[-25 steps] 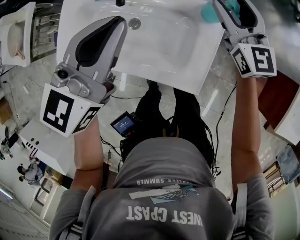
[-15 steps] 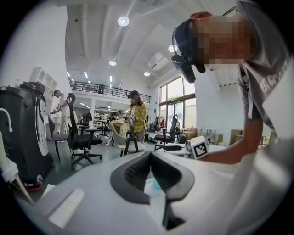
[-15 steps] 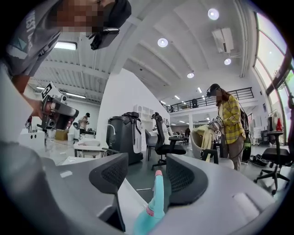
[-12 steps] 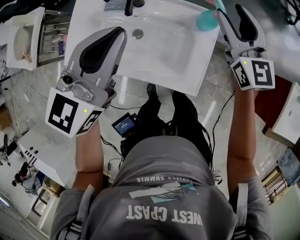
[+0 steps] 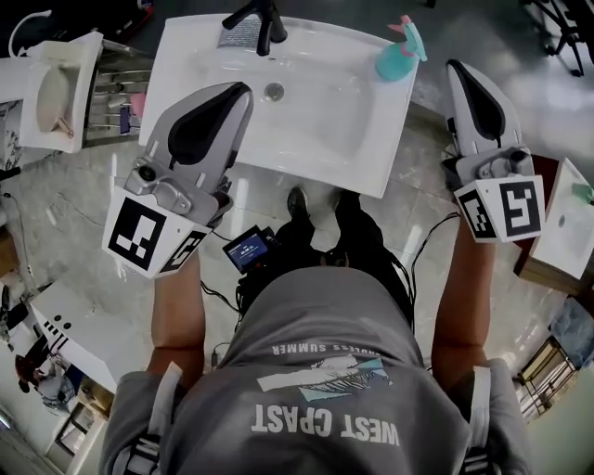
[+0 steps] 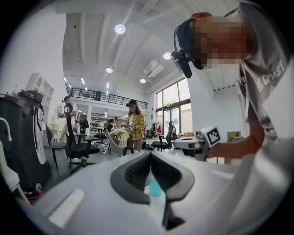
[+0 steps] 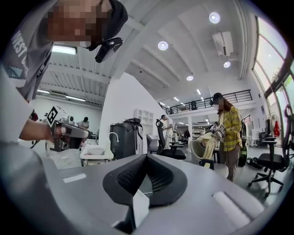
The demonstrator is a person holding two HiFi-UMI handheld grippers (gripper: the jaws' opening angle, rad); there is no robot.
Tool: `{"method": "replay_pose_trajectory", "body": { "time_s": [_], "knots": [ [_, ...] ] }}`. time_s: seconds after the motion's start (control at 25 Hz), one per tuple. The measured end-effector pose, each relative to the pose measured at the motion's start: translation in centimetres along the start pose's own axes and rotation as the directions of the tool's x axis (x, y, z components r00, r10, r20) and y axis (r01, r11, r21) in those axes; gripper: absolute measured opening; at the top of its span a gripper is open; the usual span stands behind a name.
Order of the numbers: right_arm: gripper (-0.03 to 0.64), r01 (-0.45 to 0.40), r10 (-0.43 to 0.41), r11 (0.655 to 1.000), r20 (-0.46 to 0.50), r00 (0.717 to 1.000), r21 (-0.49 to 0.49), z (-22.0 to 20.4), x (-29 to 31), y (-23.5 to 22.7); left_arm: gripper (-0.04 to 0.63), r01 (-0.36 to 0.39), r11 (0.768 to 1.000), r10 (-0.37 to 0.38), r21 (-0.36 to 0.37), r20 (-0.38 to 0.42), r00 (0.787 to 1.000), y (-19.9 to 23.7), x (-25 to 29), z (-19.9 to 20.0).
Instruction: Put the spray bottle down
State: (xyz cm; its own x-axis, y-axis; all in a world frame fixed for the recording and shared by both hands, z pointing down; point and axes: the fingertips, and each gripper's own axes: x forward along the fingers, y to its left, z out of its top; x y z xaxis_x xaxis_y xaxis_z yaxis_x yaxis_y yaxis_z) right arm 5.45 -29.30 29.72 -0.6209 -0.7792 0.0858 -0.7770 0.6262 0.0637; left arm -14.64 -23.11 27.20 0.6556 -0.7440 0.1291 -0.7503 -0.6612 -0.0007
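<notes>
Spray bottle point(image 5: 393, 59) stands upright on washbasin's point(image 5: 306, 139) rear corner.

Sink point(image 5: 371, 139) glossy, smooth (ceramic look); spray bottle point(image 5: 392, 63) teal plastic

White washbasin point(image 5: 195, 57) dead centre, black tap point(image 5: 258, 20) at its back edge; glossy pale marble floor point(image 5: 65, 181) all round it; a smaller basin unit point(image 5: 82, 65) off its left side; out past it, office chairs point(image 6: 76, 144), tall windows point(image 6: 172, 108), a railed mezzanine point(image 6: 103, 96); round ceiling lights point(image 6: 120, 29) glowing overhead.
</notes>
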Motion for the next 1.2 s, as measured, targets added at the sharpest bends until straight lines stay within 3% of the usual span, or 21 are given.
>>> {"method": "replay_pose_trajectory", "body": {
  "time_s": [0.4,0.84,1.2],
  "knots": [
    [-0.002,0.004,-0.002,0.997,-0.023,1.0,0.074,7.4,-5.0,4.2,0.003,0.029,0.998,-0.031,0.047,0.047,0.998,-1.8,-5.0,4.2],
    [-0.002,-0.036,0.036,0.999,-0.036,0.999,0.011,12.1,-8.4,10.5,0.003,0.056,0.996,-0.063,0.074,0.095,0.993,-3.0,-9.5,5.9],
    [-0.002,-0.073,0.071,0.996,-0.056,0.996,-0.047,13.6,-10.1,15.0,0.003,0.07,0.994,-0.08,0.087,0.113,0.99,-3.6,-12.3,6.3]
  ]
}}
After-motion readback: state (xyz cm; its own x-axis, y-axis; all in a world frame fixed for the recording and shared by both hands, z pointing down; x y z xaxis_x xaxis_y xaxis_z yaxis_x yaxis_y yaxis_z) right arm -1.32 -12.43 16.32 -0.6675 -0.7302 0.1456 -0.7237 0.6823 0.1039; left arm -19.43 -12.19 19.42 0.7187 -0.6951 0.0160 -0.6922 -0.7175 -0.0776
